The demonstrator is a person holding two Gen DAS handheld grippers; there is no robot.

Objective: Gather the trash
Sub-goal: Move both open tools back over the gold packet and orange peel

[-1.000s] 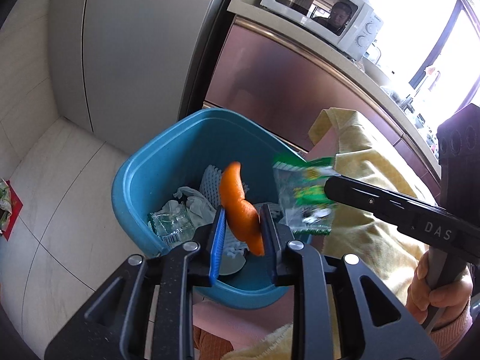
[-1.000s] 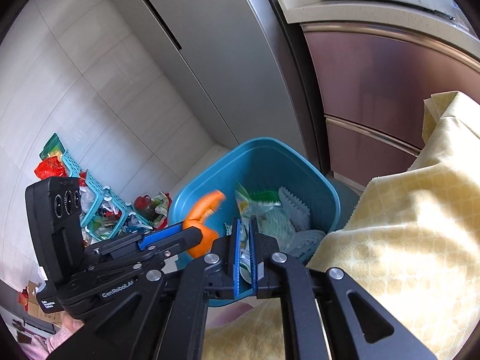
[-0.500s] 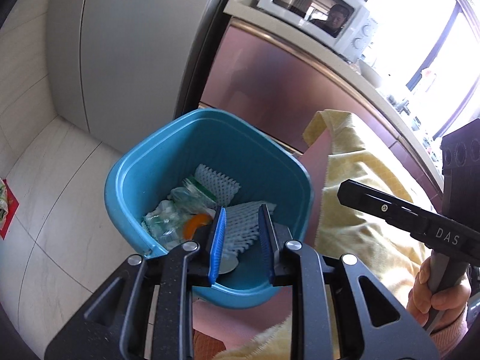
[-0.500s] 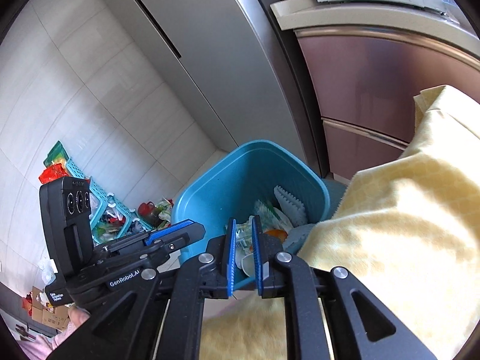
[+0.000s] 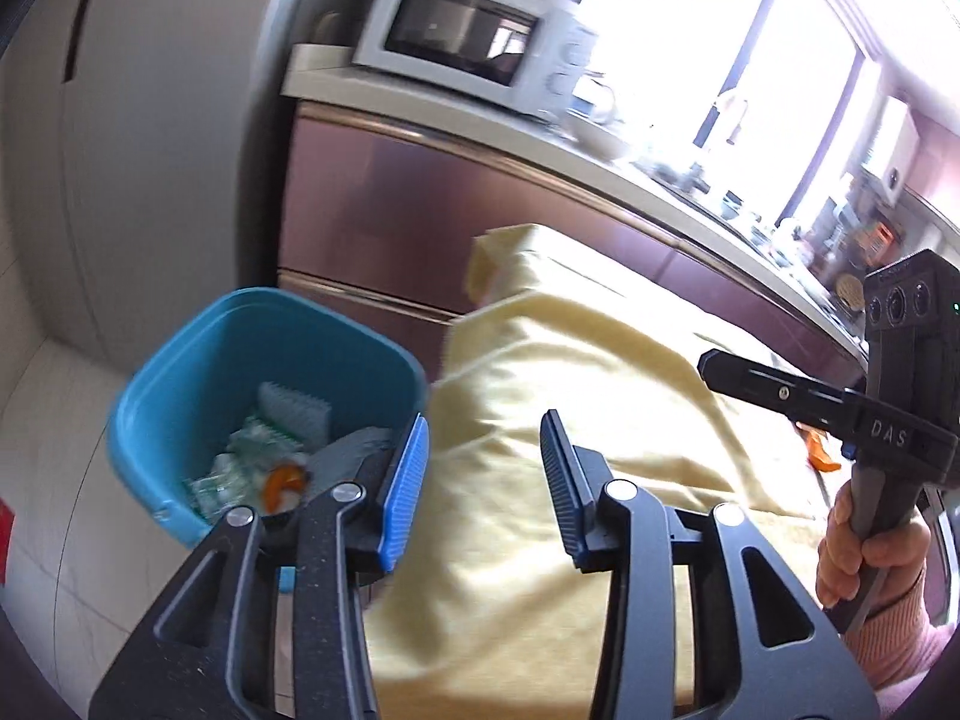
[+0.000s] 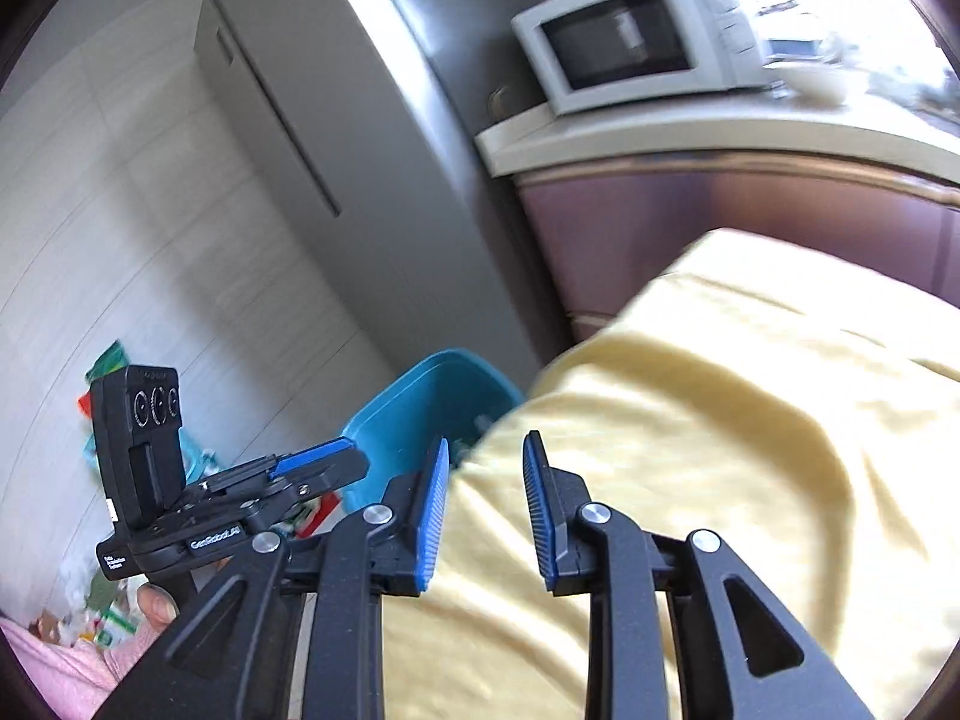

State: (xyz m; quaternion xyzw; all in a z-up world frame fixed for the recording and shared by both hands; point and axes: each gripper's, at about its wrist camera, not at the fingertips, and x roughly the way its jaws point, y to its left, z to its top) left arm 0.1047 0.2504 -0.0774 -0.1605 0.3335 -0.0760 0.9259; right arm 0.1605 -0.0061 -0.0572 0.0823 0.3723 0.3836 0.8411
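Observation:
A blue bin (image 5: 180, 372) stands on the floor beside the table and holds an orange peel (image 5: 282, 480), crumpled wrappers and ridged grey pieces. My left gripper (image 5: 483, 426) is over the edge of the yellow tablecloth (image 5: 600, 360), to the right of the bin; its jaws are opening with nothing between them. My right gripper (image 6: 483, 444) is also above the cloth, its jaws opening and empty. It shows side-on in the left wrist view (image 5: 720, 369). A small orange scrap (image 5: 819, 456) lies on the cloth behind it. The bin (image 6: 420, 408) is partly hidden by the cloth.
A microwave (image 6: 630, 48) sits on the counter above brown cabinets (image 5: 390, 210), with a grey fridge (image 6: 336, 150) to their left. Baskets of clutter (image 6: 108, 360) stand on the tiled floor. A hand (image 5: 870, 558) in a pink sleeve grips the right handle.
The orange peel and the green wrapper have dropped from the jaws into the bin. Both grippers have drawn back and up over the tablecloth, and their jaws stand wider.

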